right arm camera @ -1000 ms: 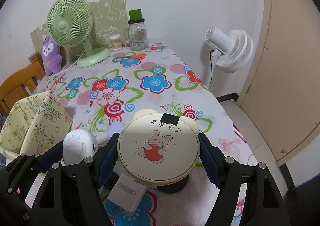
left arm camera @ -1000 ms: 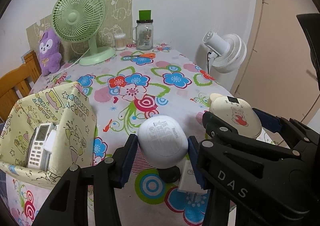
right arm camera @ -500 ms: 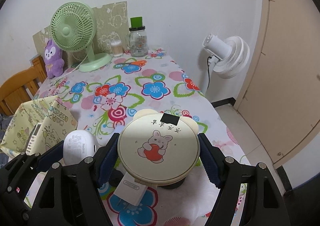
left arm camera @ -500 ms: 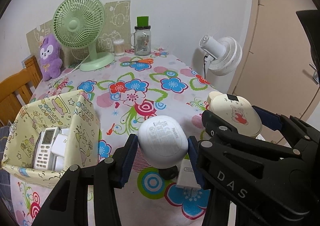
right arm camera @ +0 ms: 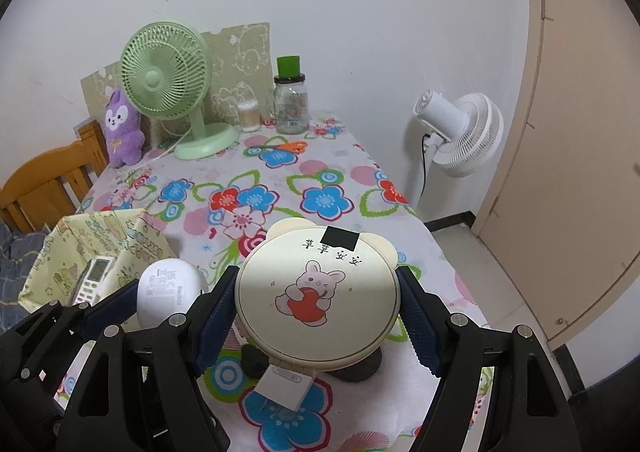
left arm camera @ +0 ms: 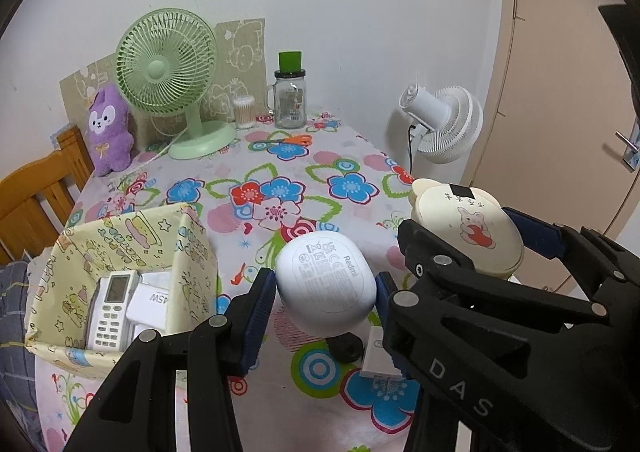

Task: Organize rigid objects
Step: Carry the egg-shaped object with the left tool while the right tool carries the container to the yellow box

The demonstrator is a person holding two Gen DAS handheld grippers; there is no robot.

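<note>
My left gripper (left arm camera: pixel 326 294) is shut on a white egg-shaped Redmi case (left arm camera: pixel 327 284), held above the flowered tablecloth; the case also shows in the right wrist view (right arm camera: pixel 170 290). My right gripper (right arm camera: pixel 318 306) is shut on a round cream compact with a rabbit print (right arm camera: pixel 318 292), also seen in the left wrist view (left arm camera: pixel 468 228). A yellow patterned box (left arm camera: pixel 192 248) stands at the left with a white remote (left arm camera: pixel 110 310) and a white charger (left arm camera: pixel 150 298) inside. A white adapter (right arm camera: pixel 284 386) lies on the cloth below the compact.
A green desk fan (left arm camera: pixel 168 67), purple plush (left arm camera: pixel 108 127), glass jar with green lid (left arm camera: pixel 290 95), cotton-swab pot (left arm camera: pixel 245 111) and orange scissors (left arm camera: pixel 288 139) stand at the table's far end. A white floor fan (left arm camera: pixel 444 123) and door are right; a wooden chair (left arm camera: pixel 36 195) is left.
Both grippers have risen and pulled back with their objects still held; the table looks farther away and the inside of the box shows more.
</note>
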